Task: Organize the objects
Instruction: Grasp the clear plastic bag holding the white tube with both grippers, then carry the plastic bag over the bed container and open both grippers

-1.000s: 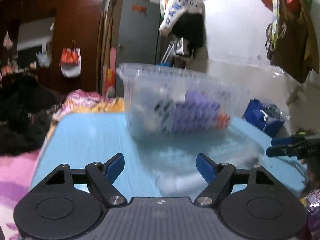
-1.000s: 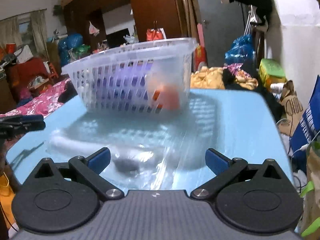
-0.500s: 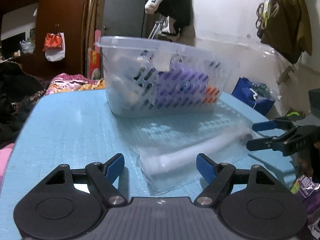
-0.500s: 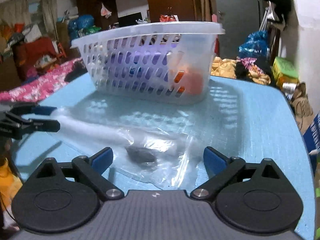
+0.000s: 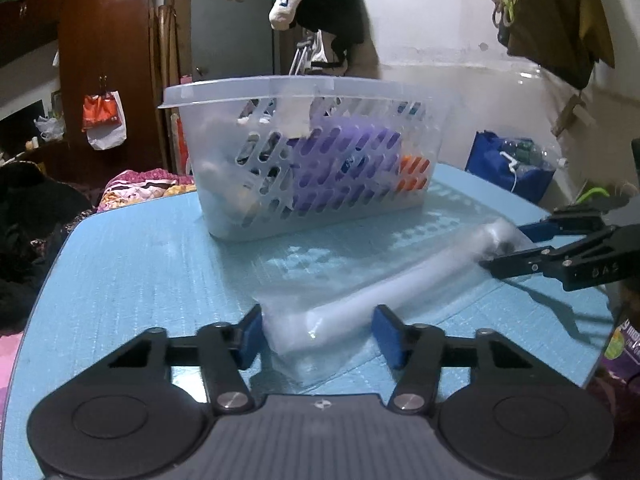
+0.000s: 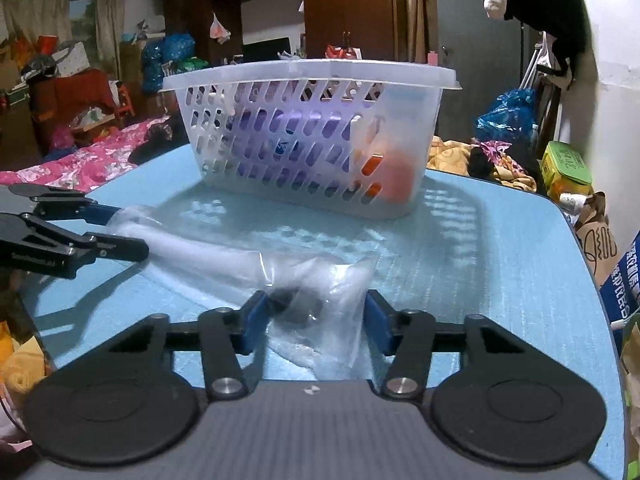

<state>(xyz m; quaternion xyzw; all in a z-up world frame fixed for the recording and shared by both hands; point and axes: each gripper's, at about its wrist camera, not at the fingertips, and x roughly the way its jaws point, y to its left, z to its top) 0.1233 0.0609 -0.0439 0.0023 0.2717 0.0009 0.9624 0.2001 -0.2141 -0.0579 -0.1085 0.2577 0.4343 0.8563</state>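
A long white tube in a clear plastic bag (image 5: 384, 292) lies on the blue table (image 5: 132, 272) in front of a white slotted basket (image 5: 308, 156). My left gripper (image 5: 318, 336) is open, its fingers on either side of the tube's near end. My right gripper (image 6: 316, 322) is open around the bag's other end (image 6: 320, 312), where a dark part shows through the plastic. The right gripper (image 5: 516, 248) appears in the left wrist view and the left gripper (image 6: 104, 232) in the right wrist view. The basket (image 6: 316, 136) holds purple and orange items.
The table edge is close on the right in the right wrist view (image 6: 596, 280), with bags (image 6: 624, 272) beside it. Bedding (image 6: 80, 160) and clutter lie beyond the table. A blue bag (image 5: 508, 172) stands by the wall.
Both grippers have moved forward and down over the bagged tube; their fingers now straddle its two ends. The basket has not moved.
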